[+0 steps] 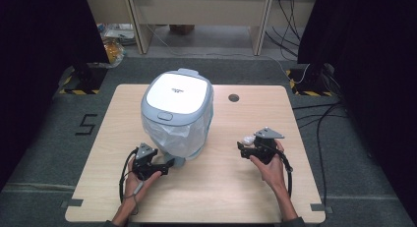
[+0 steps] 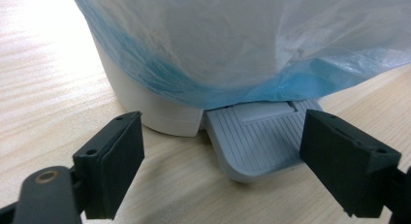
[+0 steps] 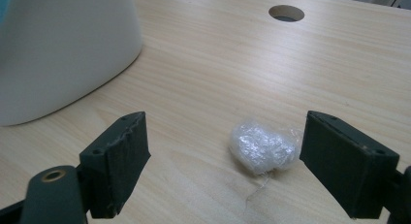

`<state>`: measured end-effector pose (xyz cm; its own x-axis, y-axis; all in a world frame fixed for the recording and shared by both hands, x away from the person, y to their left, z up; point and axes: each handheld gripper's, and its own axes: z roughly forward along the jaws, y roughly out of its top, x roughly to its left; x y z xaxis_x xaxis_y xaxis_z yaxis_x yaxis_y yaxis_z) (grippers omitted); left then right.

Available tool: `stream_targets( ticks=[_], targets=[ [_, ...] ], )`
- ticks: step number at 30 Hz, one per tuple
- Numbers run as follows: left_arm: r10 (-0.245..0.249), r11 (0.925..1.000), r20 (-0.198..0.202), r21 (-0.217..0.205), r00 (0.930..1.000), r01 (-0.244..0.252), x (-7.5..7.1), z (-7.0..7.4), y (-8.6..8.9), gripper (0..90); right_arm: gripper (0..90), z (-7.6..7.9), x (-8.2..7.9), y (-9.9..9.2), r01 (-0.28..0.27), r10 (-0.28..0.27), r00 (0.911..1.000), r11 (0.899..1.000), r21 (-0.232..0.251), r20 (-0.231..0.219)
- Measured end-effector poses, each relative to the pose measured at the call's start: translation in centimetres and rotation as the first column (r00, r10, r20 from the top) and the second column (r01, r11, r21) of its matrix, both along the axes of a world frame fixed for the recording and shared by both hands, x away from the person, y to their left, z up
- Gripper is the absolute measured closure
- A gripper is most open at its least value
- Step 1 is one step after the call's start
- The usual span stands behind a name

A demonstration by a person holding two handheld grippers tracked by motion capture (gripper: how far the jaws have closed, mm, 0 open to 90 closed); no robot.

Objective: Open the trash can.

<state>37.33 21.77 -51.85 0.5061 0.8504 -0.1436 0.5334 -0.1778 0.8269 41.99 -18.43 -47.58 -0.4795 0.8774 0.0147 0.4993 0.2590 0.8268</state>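
While left gripper (image 2: 223, 161) gapes wide at bin pedal (image 2: 254, 139), right gripper (image 3: 225, 168) straddles plastic wad (image 3: 264, 147), wide open, gripping nothing.

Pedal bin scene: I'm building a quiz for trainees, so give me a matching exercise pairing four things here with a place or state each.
Things:
1. white-lidded grey pedal bin
2. grey ribbed foot pedal
3. crumpled clear plastic wad
4. round hole in the wooden table

Places or states:
A. lies between the open right claw jaws
B. lid closed, lined with a plastic bag
C. far side of the tabletop, right of the bin
D. just ahead of the open left claw

Pairs: 1-B, 2-D, 3-A, 4-C
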Motion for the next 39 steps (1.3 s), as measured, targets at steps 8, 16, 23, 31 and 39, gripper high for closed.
stream_targets(
  ticks=[8, 16, 23, 31, 39],
  targets=[
    [-0.004, 0.9998, -0.012, 0.017, 0.9999, 0.004, 0.1, -0.1, -0.1, 15.2, 17.4, -0.3, 0.5, -0.7, 0.026, -0.026, 0.9996, 1.000, 0.003, -0.006],
    [-0.015, 0.9950, -0.025, 0.098, 0.9996, 0.017, 0.2, -0.3, -0.8, 16.0, 17.4, -0.5, 0.7, -1.0, 0.040, -0.040, 0.9991, 0.999, 0.009, -0.015],
    [-0.014, 0.9963, -0.033, 0.084, 0.9994, 0.017, 0.4, -0.4, -0.7, 17.2, 17.4, -0.9, 1.3, -1.6, 0.051, -0.051, 0.9985, 0.999, 0.014, -0.022],
    [-0.016, 0.9968, -0.039, 0.078, 0.9991, 0.019, 0.5, -0.4, -0.6, 17.3, 18.1, -1.7, 2.5, -2.5, 0.083, -0.081, 0.9955, 0.996, 0.036, -0.048],
    [-0.016, 0.9968, -0.039, 0.077, 0.9991, 0.019, 0.5, -0.4, -0.6, 17.3, 18.5, -1.4, 3.5, -2.9, 0.088, -0.086, 0.9954, 0.995, 0.037, -0.042]
  ],
)
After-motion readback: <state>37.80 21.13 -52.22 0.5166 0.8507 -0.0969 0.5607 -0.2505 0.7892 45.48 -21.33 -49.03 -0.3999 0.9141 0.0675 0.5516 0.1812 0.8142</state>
